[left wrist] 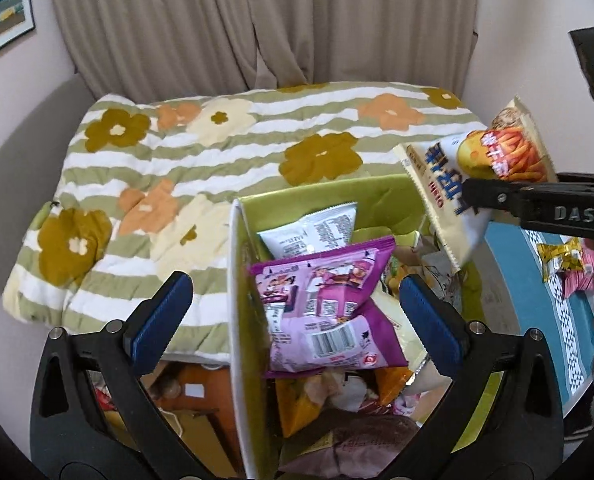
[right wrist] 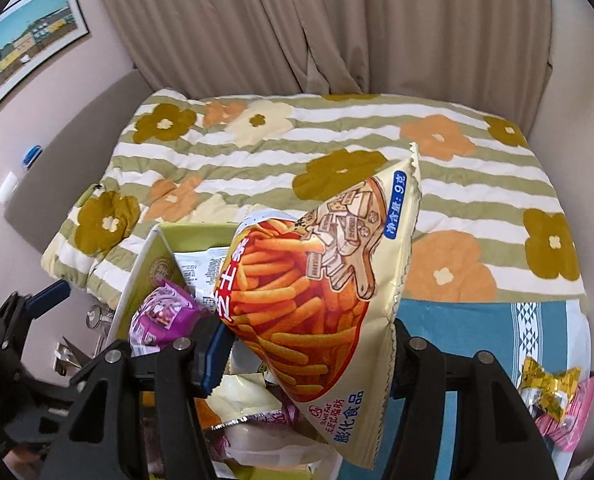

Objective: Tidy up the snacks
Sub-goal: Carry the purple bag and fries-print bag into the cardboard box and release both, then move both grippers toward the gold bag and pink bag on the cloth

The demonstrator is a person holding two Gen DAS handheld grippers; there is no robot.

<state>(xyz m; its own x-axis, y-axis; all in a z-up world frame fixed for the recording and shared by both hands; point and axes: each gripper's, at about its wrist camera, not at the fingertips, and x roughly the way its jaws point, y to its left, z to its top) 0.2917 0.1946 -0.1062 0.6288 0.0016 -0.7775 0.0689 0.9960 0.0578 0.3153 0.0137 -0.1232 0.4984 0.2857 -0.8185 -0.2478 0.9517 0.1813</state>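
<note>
Right hand-held gripper (right wrist: 301, 344): we have it clamped on the cream chip bag (right wrist: 317, 280), pads pinching the lower part of the bag, which hangs above the green box (right wrist: 185, 236).
Left hand-held gripper (left wrist: 293, 308): its jaws stand wide apart with nothing between the pads; it hovers astride the box's near wall, over the purple packets (left wrist: 321, 292).
Box: already heaped; a white packet (left wrist: 317, 232) leans at the back and purple ones ride on top.
Risk of spill: we judge a bag dropped onto that heap could slide off over the wall, because the pile looks close to the rim.
Risk of crushing: a puffed bag pinched hard may burst or break its sticks.
Risk of collision: both grippers crowd the same opening and could knock each other.
Leftovers: a gold-wrapped candy (right wrist: 549, 392) and a pink packet (right wrist: 573, 420) lie on the blue cloth (right wrist: 457, 320), not yet sorted.
</note>
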